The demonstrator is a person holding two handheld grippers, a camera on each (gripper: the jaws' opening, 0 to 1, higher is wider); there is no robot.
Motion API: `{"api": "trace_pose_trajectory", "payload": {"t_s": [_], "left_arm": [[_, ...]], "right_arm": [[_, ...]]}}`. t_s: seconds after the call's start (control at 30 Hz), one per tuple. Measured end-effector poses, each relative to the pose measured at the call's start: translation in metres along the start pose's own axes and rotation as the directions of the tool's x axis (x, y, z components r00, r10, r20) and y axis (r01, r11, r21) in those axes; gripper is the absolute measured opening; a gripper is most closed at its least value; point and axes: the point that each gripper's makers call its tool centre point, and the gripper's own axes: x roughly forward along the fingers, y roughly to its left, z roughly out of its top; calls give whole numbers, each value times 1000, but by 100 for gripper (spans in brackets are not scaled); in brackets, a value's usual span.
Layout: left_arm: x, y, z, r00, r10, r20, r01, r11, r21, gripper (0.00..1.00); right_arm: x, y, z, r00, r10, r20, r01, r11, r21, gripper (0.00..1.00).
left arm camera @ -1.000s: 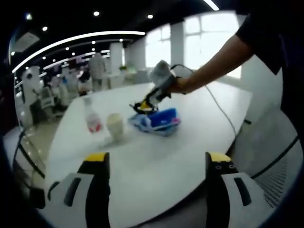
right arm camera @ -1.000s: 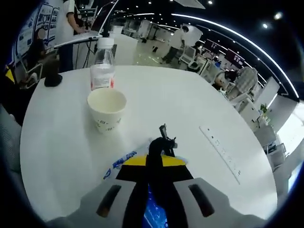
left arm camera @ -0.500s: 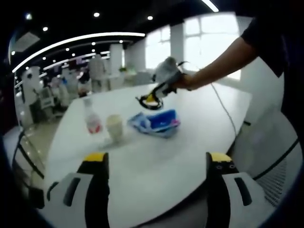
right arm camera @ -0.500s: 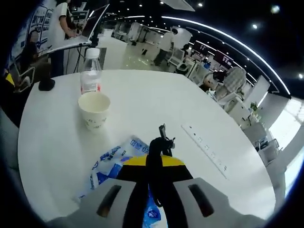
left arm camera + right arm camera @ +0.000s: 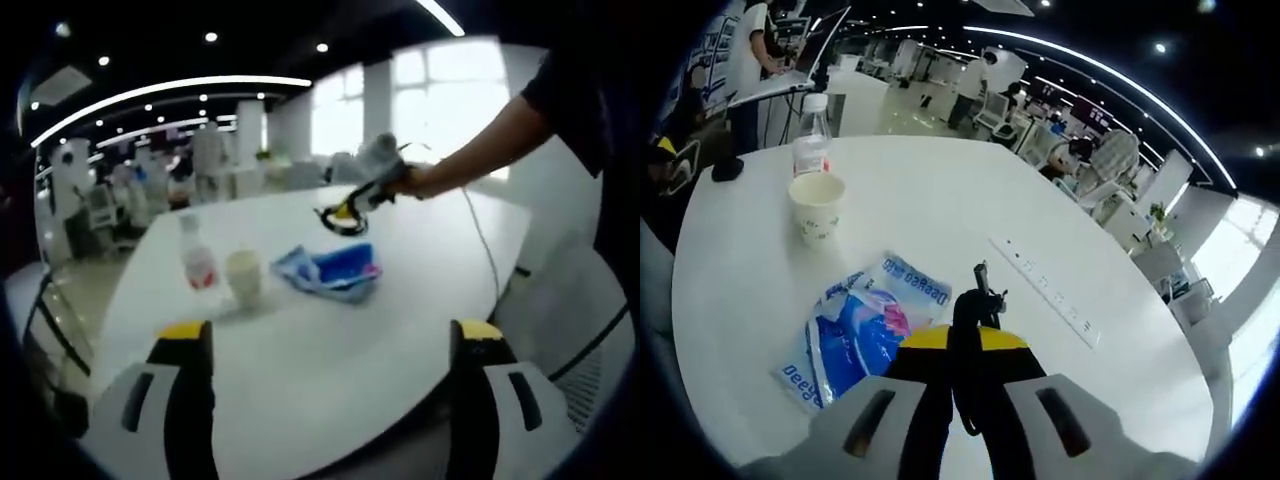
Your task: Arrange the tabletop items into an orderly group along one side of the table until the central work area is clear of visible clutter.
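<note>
A blue plastic packet (image 5: 862,338) of wipes or tissues is shown lying flat on the white round table (image 5: 940,220), toward its middle; in the left gripper view the same packet (image 5: 330,270) sits at about 12 o'clock from the near table edge. A paper cup (image 5: 816,208) stands upright at roughly 11 o'clock from the packet, well apart from it, and a clear water bottle (image 5: 810,148) with a red label stands just beyond the cup, close beside it; the pair is judged already grouped toward one side, the packet being the outlier in the central area. The right gripper (image 5: 980,295) is raised above the table beside the packet, its jaws clenched on a small black looped object (image 5: 983,288), possibly a cable or clip, whose nature cannot be resolved; in the left gripper view this gripper (image 5: 350,212) hangs in the air above the packet. The left gripper (image 5: 330,345) is held low at the near table edge with its jaws spread wide and nothing between them, presumably in reserve. A recessed socket strip (image 5: 1045,290) lies at 2 o'clock from the packet.
</note>
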Motion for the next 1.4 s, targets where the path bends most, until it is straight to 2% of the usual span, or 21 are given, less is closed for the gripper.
{"api": "trace_pose_trajectory", "payload": {"t_s": [0.13, 0.6, 1.13, 1.4], "left_arm": [[0, 0, 1, 1000, 1, 4, -1, 1000, 0, 100], [1, -1, -1, 1000, -8, -3, 8, 1000, 4, 100], [0, -1, -3, 1000, -5, -18, 5, 1000, 11, 97], [0, -1, -4, 1000, 2, -28, -2, 1000, 15, 96]], "right_arm": [[-6, -8, -13, 1000, -17, -17, 17, 1000, 5, 6], [-21, -21, -53, 996, -48, -77, 50, 998, 26, 6], [-28, -22, -102, 986, -55, -160, 57, 998, 10, 6], [-26, -16, -113, 984, -53, -169, 50, 999, -22, 6]]}}
